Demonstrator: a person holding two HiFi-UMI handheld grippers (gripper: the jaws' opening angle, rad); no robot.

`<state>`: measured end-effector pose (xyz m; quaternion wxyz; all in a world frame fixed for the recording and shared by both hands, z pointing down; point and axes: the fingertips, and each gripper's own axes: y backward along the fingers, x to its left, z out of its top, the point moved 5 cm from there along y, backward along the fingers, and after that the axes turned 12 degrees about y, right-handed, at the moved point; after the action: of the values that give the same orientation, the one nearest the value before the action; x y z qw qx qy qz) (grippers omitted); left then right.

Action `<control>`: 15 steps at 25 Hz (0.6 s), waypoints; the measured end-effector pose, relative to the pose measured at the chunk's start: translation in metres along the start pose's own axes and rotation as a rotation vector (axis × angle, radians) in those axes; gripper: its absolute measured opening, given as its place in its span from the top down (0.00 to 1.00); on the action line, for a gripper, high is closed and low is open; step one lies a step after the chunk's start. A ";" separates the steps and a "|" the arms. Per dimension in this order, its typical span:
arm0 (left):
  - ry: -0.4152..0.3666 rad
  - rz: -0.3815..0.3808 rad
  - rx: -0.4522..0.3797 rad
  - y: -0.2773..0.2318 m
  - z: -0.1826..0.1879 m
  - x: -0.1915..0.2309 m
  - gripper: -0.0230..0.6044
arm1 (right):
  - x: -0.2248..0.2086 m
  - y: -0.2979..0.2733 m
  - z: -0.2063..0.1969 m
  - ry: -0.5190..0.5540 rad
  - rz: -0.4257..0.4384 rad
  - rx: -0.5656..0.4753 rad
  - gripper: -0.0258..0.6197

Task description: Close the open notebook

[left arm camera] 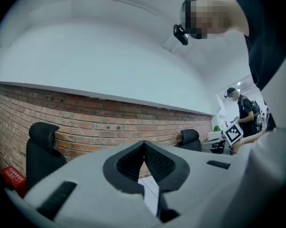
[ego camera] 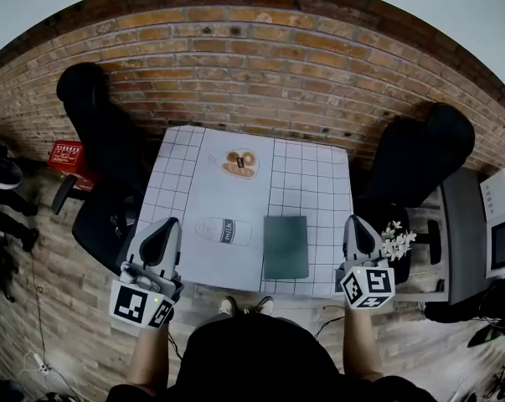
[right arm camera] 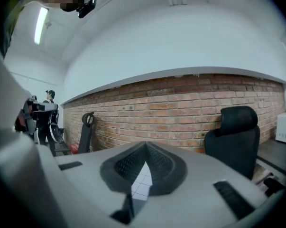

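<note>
- The notebook (ego camera: 285,247) is seen closed, its dark green cover up, lying flat on the bench (ego camera: 312,177).
- Its long axis is set from the bench's near edge toward the far brick wall, with 1 short edge just inside the near edge.
- It is placed on the right half of the bench, on the gridded part of the covering, just beside a milk carton (ego camera: 224,230) laid on its side to its left.
- A plate of pastries (ego camera: 240,163) is seen farther back, well apart from the notebook.
- The left gripper (left arm camera: 143,143) is held with its jaws clenched together and nothing between them.
- The right gripper (right arm camera: 145,145) is likewise held with its jaws pressed shut on nothing.
- In the head view the notebook is found between the 2 grippers, nearer the right one, and is touched by neither.
- Both grippers are held at the near end of the bench, 1 outside each side edge, and are aimed toward the wall.
</note>
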<state>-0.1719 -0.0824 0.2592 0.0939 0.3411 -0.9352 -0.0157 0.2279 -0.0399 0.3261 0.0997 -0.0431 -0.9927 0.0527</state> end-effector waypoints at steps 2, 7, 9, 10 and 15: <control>-0.007 0.026 -0.017 0.006 0.006 0.002 0.92 | -0.004 0.011 0.007 0.015 -0.018 -0.010 0.94; -0.004 0.093 -0.069 0.017 0.015 0.003 0.92 | -0.008 0.029 0.024 0.052 -0.043 -0.019 0.94; -0.016 0.089 -0.066 0.016 0.015 0.000 0.92 | -0.008 0.030 0.030 0.061 -0.043 -0.023 0.94; -0.024 0.089 -0.067 0.015 0.016 -0.001 0.92 | -0.008 0.030 0.034 0.056 -0.038 -0.028 0.94; -0.011 0.078 -0.117 0.013 0.028 -0.002 0.92 | 0.000 0.023 0.048 0.039 -0.011 -0.062 0.94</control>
<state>-0.1837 -0.0722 0.2323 0.1089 0.2984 -0.9457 -0.0684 0.2204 -0.0219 0.2769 0.1181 -0.0418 -0.9919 0.0203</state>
